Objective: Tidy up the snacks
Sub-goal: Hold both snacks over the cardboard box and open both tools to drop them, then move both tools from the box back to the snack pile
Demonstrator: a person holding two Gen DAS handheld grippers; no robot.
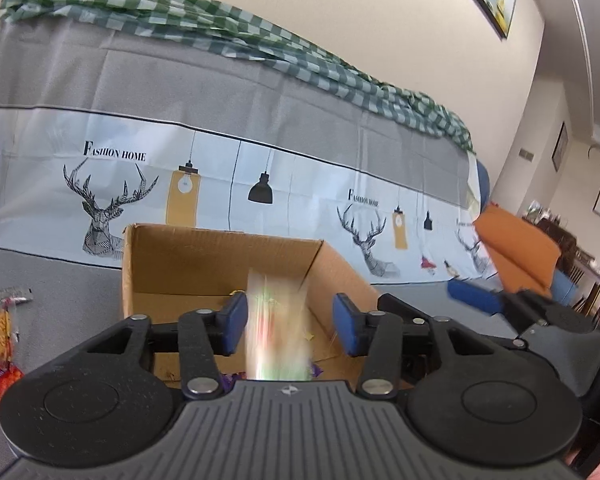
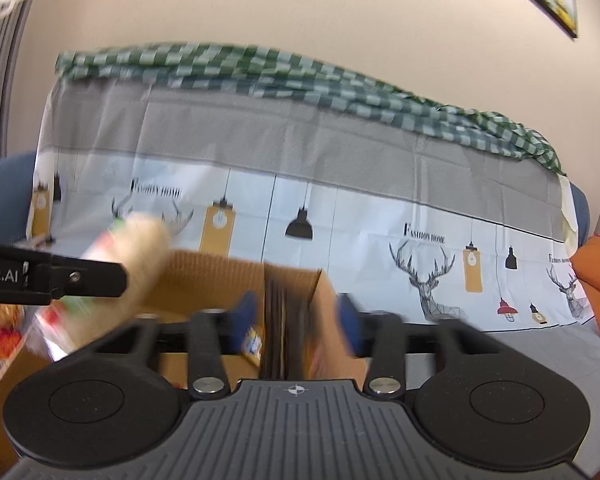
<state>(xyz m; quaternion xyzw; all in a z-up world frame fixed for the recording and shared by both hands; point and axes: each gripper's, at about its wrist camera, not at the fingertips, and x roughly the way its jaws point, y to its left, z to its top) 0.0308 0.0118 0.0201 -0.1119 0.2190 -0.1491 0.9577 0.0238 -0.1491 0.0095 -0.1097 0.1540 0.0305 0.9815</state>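
Left wrist: cardboard box point(image 1: 220, 264) holds a blurred snack packet point(image 1: 278, 332).

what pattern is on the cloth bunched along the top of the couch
Green and pale checks on the cloth, clearest in the left wrist view.

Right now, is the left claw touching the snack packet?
Cannot tell. In the left wrist view the blurred snack packet clears one finger of the open left claw but smears against the other.
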